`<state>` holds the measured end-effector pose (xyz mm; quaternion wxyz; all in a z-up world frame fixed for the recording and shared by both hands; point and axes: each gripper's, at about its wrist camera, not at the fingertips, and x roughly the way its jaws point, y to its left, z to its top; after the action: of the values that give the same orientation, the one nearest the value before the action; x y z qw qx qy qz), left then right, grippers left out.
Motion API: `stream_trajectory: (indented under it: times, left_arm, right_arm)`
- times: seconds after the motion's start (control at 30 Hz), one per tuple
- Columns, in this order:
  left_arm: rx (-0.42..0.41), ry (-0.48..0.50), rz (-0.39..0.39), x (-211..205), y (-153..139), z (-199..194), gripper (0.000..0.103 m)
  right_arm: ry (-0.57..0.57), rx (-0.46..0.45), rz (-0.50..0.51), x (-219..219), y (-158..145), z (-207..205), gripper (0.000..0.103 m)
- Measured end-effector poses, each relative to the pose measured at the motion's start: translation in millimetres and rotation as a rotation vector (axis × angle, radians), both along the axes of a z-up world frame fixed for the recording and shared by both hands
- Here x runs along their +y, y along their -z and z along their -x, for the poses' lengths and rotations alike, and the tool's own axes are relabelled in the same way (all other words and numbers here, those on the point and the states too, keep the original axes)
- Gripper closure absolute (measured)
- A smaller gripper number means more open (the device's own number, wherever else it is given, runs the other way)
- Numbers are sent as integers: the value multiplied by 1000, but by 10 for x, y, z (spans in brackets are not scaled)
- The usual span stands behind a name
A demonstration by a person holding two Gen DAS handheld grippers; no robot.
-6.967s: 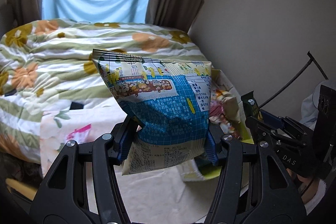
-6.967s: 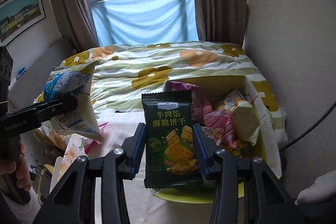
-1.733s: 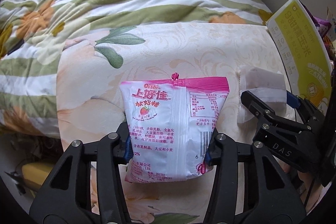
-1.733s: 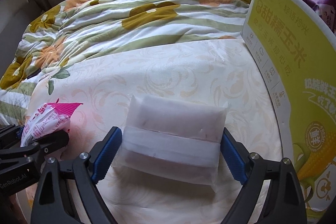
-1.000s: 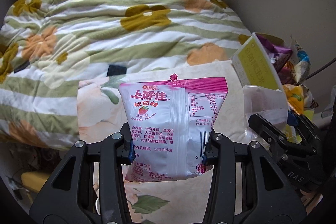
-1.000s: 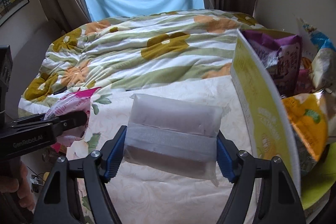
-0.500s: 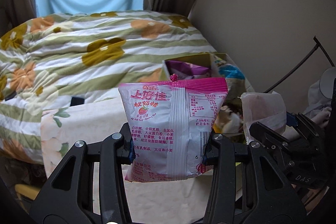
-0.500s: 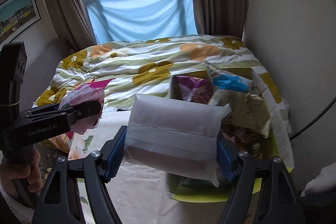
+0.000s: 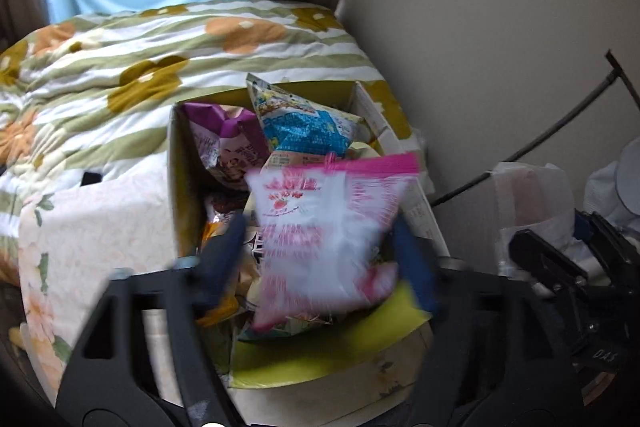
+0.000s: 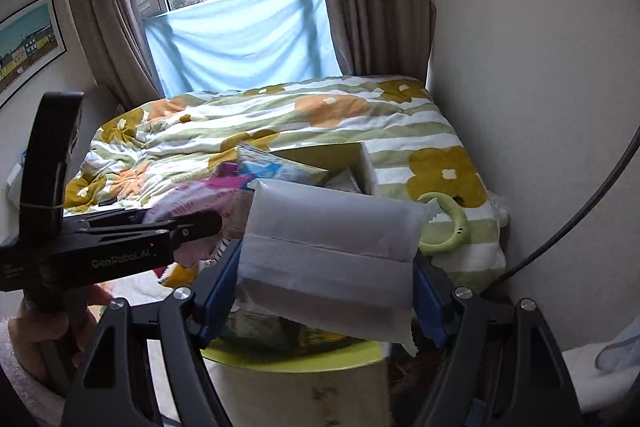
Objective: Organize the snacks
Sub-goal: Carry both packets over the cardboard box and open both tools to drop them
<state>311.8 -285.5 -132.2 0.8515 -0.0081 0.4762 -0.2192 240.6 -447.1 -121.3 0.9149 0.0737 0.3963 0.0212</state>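
My left gripper point(image 9: 320, 251) has its jaws spread wide. The pink and white Oishi candy bag point(image 9: 328, 243) is blurred between them, free of both pads, over the open cardboard snack box point(image 9: 176, 187). The box holds a blue bag point(image 9: 308, 127), a purple bag point(image 9: 224, 143) and other packets. My right gripper point(image 10: 328, 287) is shut on a white translucent packet point(image 10: 332, 247), held above the box's right side point(image 10: 368, 163). The left gripper also shows in the right wrist view point(image 10: 188, 227), with the pink bag point(image 10: 192, 199).
A floral quilt point(image 9: 120, 67) covers the bed behind the box. A pale flowered cloth point(image 9: 92, 227) lies left of the box. A wall point(image 9: 500, 47) and a black cable point(image 9: 560, 123) stand to the right. A green ring toy point(image 10: 448, 227) lies on the quilt.
Both grippers moved from the cloth to over the snack box. The left gripper's jaws have just opened and the pink bag is blurred, dropping toward the box. The right gripper still holds the white packet.
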Motion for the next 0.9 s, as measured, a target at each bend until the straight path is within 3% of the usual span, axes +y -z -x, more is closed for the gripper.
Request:
stream_trajectory:
  times: [0.1,0.27,0.7,0.83,0.9]
  left_arm:
    - [-17,-51,24,100,-21,120,1]
    - [-10,-93,-9,316,20,236,1]
    - [-59,-149,-68,737,-46,581,1]
    - [-75,-179,-82,852,-90,650,1]
    - [-75,-189,-84,906,-94,692,1]
  right_arm:
    - [-25,19,-9,-137,62,-17,31]
    - [-58,37,-29,-164,184,-29,31]
    - [-183,32,-55,253,157,-169,31]
    - [-195,83,-73,315,270,-362,28]
    - [-181,82,-68,335,302,-342,20]
